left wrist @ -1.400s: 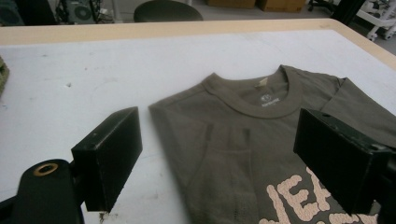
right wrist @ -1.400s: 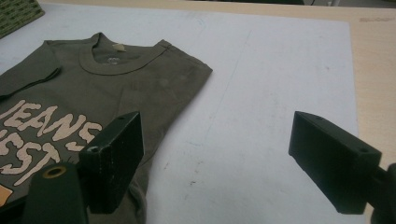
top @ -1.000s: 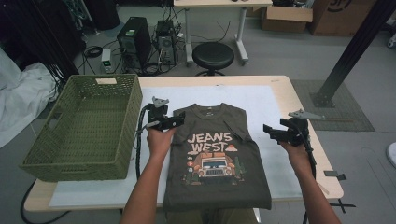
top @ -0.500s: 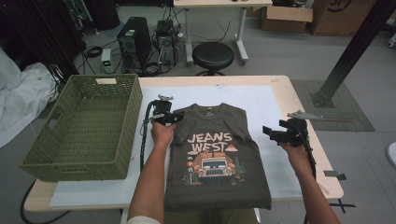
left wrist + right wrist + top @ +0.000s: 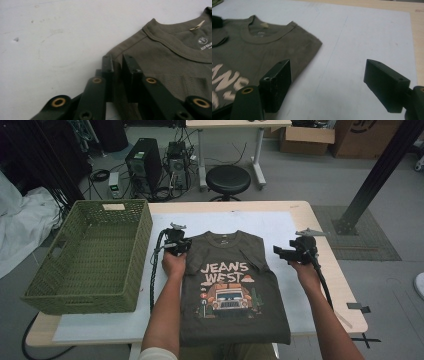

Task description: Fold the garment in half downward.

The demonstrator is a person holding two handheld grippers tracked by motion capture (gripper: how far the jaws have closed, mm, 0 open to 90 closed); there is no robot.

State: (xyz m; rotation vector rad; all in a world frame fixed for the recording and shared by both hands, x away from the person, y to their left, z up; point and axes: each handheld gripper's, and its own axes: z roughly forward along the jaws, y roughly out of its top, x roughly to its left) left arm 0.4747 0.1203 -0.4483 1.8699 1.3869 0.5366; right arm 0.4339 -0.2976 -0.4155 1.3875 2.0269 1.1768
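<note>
High view: fixed above the person's side, facing forward and down over the whole table (image 5: 320, 220). Each gripper view rides low and close along its own jaws, just above the white sheet (image 5: 50, 37). All three share the folded T-shirt (image 5: 232, 285), its collar end.

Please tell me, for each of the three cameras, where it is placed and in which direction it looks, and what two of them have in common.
High view: above the person's side, looking forward and down on the table; both forearms, left gripper, right gripper, basket.
Left gripper view: on the left gripper, looking along its jaws, closed on the T-shirt shoulder edge.
Right gripper view: on the right gripper, its jaws wide apart over the white sheet.
Shared: both gripper views show the T-shirt's collar.
</note>
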